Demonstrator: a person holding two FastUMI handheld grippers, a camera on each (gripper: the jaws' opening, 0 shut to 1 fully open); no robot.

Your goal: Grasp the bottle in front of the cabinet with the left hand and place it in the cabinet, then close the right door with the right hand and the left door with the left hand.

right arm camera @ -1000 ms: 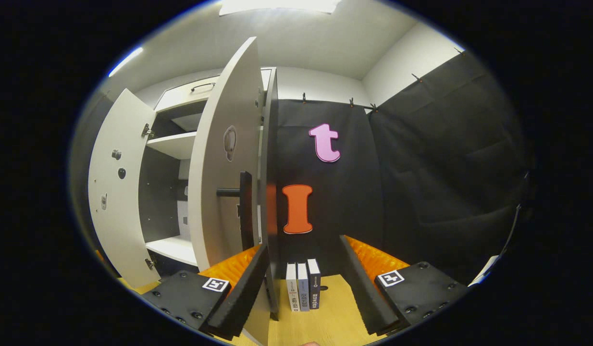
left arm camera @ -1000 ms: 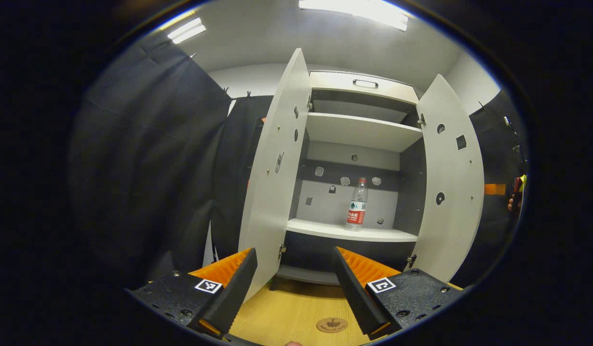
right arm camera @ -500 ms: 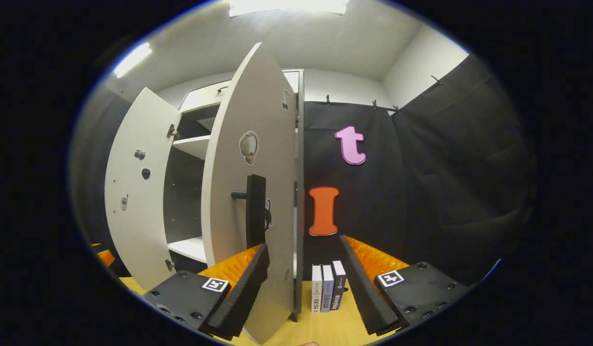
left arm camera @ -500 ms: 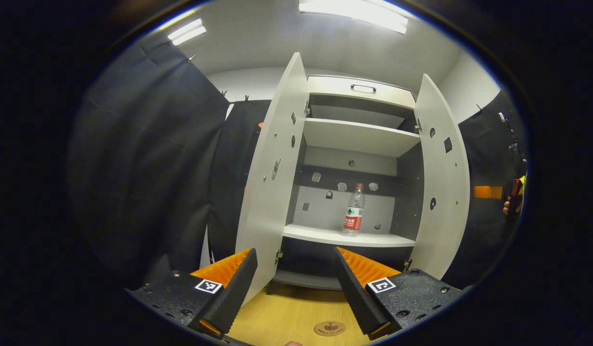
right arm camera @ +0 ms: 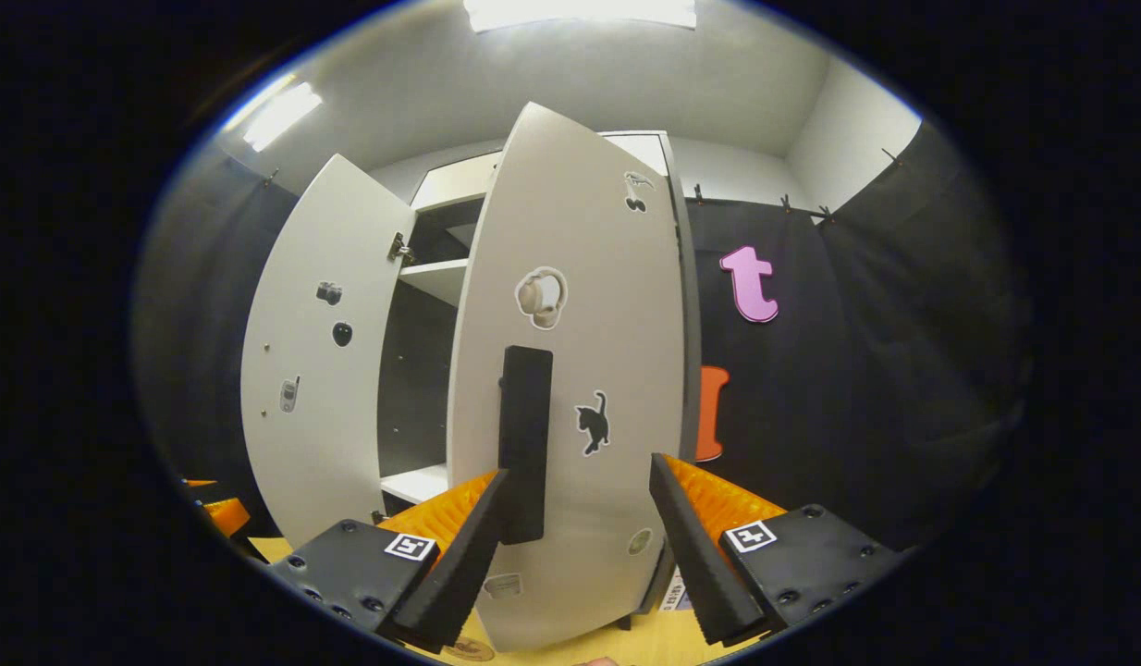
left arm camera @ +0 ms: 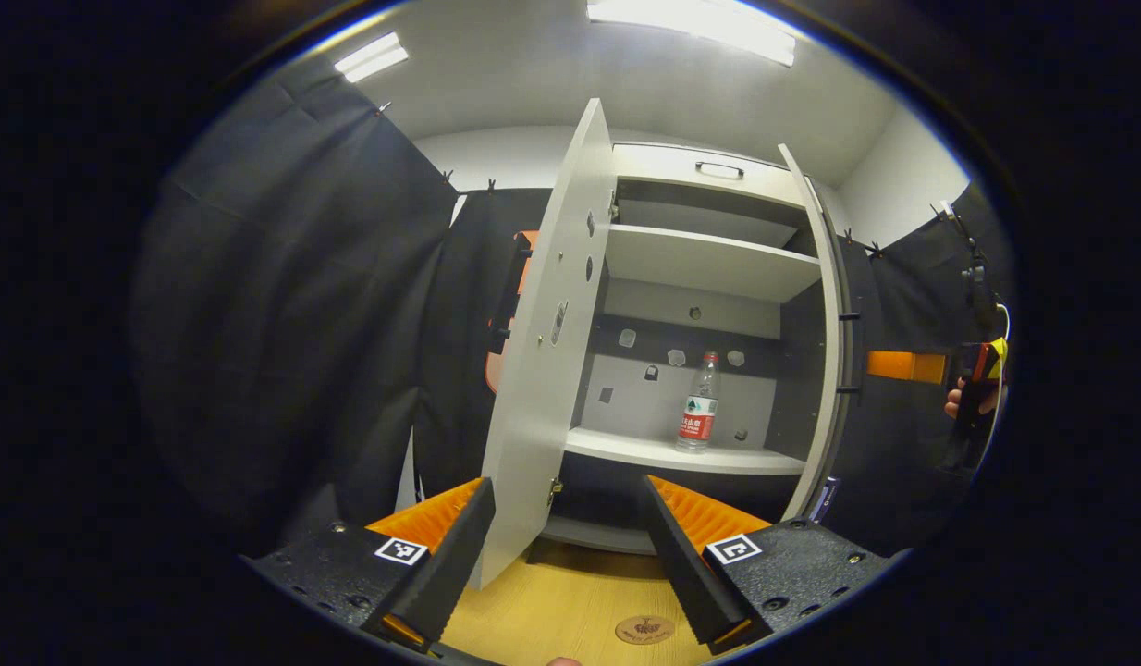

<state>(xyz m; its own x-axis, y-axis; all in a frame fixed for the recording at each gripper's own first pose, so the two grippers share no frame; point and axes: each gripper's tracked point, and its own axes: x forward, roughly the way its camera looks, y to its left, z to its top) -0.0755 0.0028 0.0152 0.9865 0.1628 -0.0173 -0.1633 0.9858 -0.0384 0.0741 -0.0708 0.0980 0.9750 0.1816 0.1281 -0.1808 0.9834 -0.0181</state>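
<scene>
The clear bottle (left arm camera: 699,413) with a red label stands upright on the white cabinet's lower shelf (left arm camera: 663,453). The left door (left arm camera: 550,351) hangs wide open. In the left gripper view the right door (left arm camera: 833,342) shows edge-on, half swung in. My left gripper (left arm camera: 566,483) is open and holds nothing, back from the cabinet over the wooden table. In the right gripper view my right gripper (right arm camera: 580,470) is open right up against the right door's outer face (right arm camera: 589,351), beside its black handle (right arm camera: 524,430).
A round coaster (left arm camera: 644,630) lies on the wooden table (left arm camera: 552,606) near my left gripper. Black cloth walls close in on both sides. A hand with the other gripper (left arm camera: 970,400) shows at the far right. The upper shelf (left arm camera: 709,264) is bare.
The right door has swung from wide open to about halfway shut, with my right gripper following behind it. The books beside the cabinet are now hidden by the door. The left gripper stayed nearly still.
</scene>
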